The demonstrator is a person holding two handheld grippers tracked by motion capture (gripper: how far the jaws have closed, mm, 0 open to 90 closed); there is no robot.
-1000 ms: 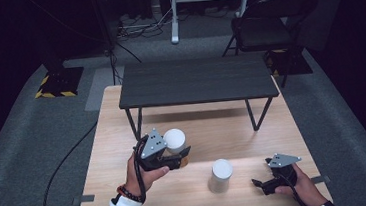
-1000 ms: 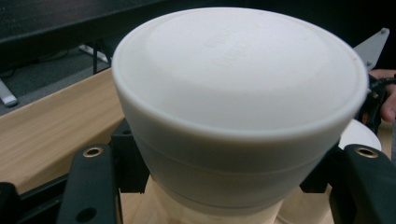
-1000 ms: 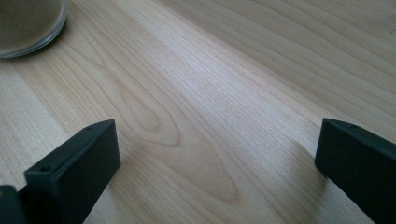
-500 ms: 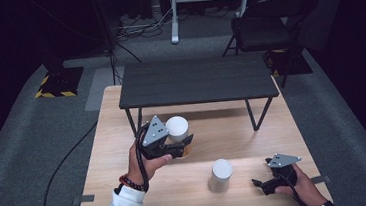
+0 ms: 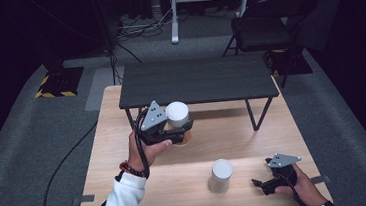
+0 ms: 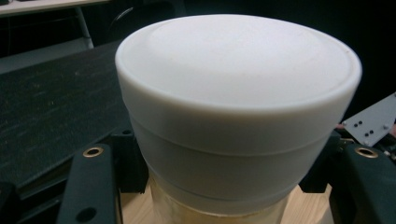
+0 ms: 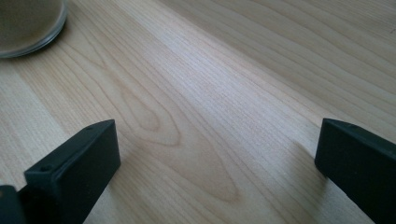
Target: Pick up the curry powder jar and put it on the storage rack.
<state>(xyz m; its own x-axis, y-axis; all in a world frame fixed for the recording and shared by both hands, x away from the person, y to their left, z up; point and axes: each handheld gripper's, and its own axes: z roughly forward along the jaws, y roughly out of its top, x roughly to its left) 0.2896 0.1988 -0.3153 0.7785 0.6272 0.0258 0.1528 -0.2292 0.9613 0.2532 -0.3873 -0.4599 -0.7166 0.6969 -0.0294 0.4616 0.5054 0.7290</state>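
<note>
My left gripper [image 5: 180, 132] is shut on a jar with a broad white lid [image 5: 177, 114] and holds it off the wooden table [image 5: 109, 139], just in front of the black shelf. In the left gripper view the white-lidded jar [image 6: 233, 102] sits between the two black jaws, its clear body with pale contents below. A second jar with a white lid [image 5: 220, 175] stands upright on the table nearer me. My right gripper [image 5: 261, 184] lies on the table at the near right, open, with bare wood between its jaws [image 7: 219, 163]. The second jar's base [image 7: 28, 23] shows at that view's top left.
A low black shelf [image 5: 196, 81] on thin metal legs spans the table's far half. Beyond the table are grey carpet, a dark folding chair [image 5: 265, 28] and a white stand. A cable trails off the table's left side.
My left gripper has risen and moved toward the black shelf with the white-lidded jar in it. The right gripper and the second jar have stayed put.
</note>
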